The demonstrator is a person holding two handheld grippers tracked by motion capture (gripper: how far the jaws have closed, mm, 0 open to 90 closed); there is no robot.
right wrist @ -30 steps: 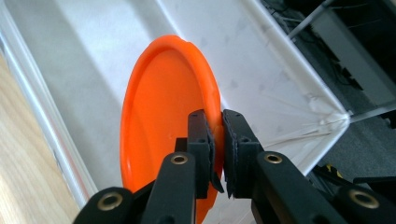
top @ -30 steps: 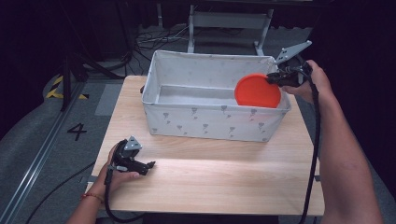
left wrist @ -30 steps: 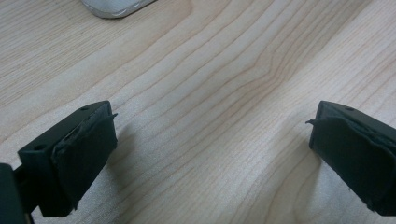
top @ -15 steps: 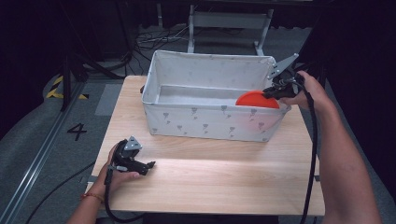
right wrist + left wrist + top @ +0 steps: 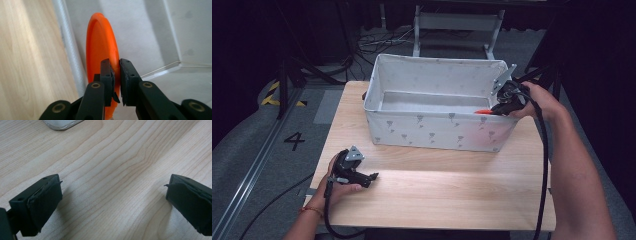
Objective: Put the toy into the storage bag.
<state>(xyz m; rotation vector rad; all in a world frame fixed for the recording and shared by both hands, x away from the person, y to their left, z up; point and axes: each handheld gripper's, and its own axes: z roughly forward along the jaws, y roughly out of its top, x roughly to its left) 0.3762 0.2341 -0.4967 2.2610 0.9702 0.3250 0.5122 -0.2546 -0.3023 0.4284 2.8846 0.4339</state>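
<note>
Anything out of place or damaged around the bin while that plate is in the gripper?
Nothing stands out. The right gripper is shut on the rim of the orange plate, holding it on edge inside the white bin, whose walls look intact. The left gripper rests open on the table.

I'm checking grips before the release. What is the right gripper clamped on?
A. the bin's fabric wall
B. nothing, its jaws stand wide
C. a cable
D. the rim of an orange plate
D: in the right gripper view, the right gripper pinches the orange plate by its rim, inside the white fabric bin.
</note>
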